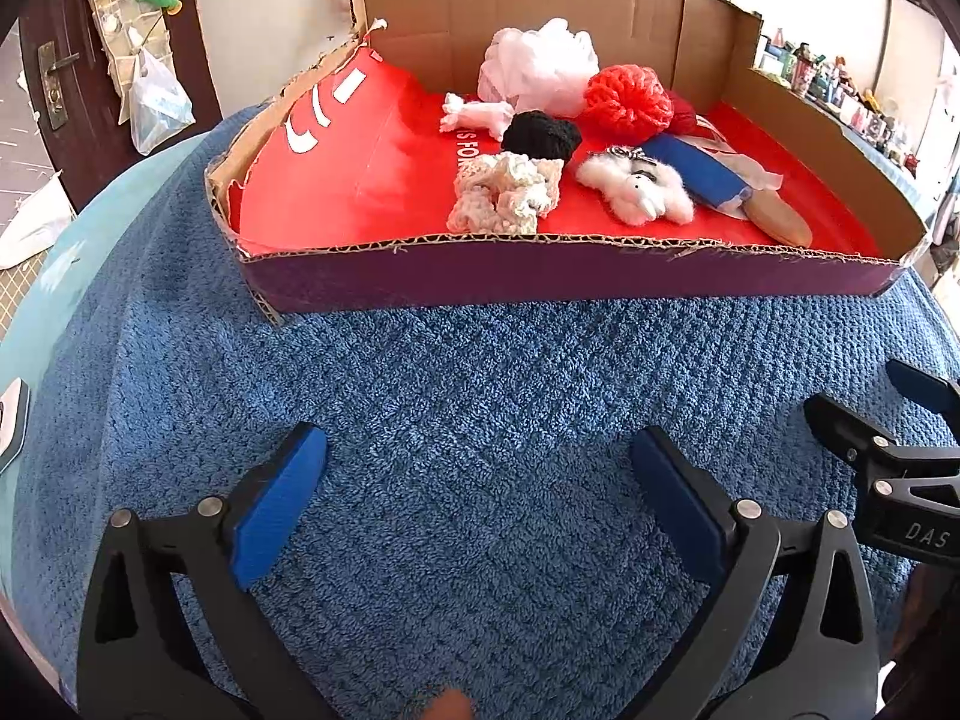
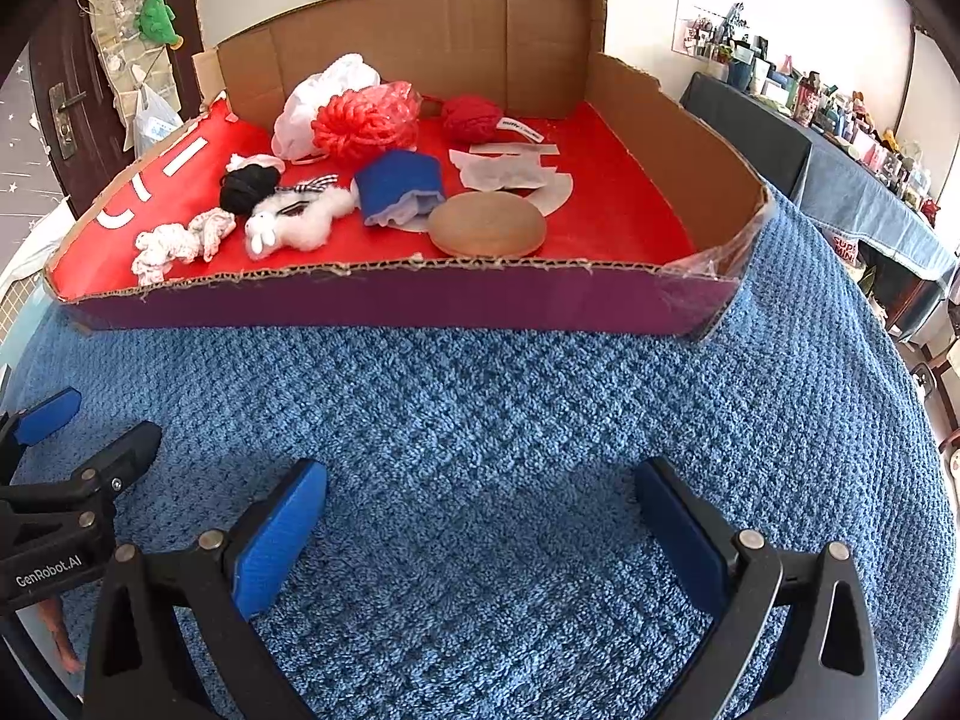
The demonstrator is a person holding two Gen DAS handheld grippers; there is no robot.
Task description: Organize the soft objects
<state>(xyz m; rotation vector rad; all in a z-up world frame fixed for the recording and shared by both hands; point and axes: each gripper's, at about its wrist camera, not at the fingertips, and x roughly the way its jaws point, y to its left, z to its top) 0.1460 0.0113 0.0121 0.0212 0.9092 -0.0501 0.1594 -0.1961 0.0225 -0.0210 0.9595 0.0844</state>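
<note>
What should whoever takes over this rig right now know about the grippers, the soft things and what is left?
Left gripper: open, empty, over the blue towel.
Right gripper: open, empty, beside it over the same towel.
All visible soft things lie in the cardboard tray: white plush animal, cream knit piece, black yarn ball, red knit puff, white mesh puff, blue cloth, tan round pad.
Done: nothing remains on the towel.
Left: the things sit bunched together; sorting inside the tray may remain.
</note>
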